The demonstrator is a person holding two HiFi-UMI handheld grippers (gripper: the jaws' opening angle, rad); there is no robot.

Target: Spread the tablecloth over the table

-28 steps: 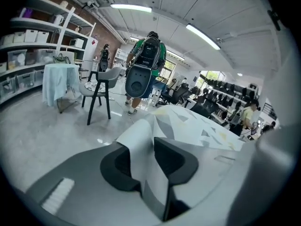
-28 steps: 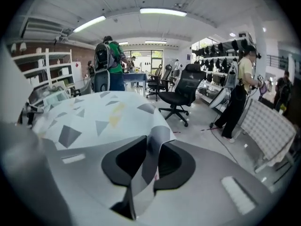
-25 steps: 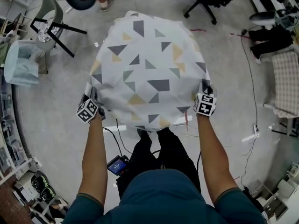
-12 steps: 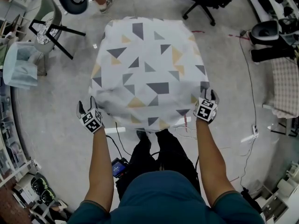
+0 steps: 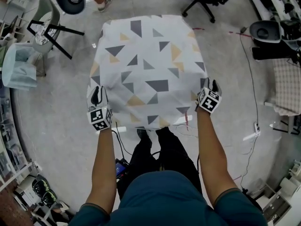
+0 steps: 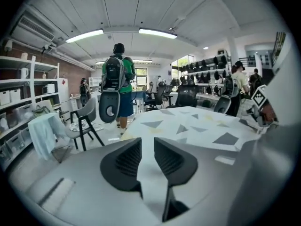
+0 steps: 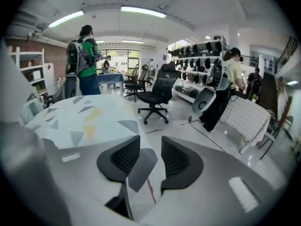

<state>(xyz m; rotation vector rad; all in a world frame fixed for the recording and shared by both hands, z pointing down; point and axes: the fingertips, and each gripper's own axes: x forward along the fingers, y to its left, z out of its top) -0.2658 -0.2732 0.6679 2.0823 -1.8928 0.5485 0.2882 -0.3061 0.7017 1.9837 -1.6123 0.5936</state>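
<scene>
Over the table, which it hides: triangle-patterned tablecloth, lying flat, near edge hanging toward the person. At its near-left corner: left gripper, jaws narrowly apart, having just been closing, with cloth showing in the gap but unpinched. At its near-right corner: right gripper, jaws wide apart, cloth corner loose between them.

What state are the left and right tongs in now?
Left tongs: open, have just been closing, tablecloth between them, not pinched.
Right tongs: open, have just opened, tablecloth corner between them, not pinched.
</scene>
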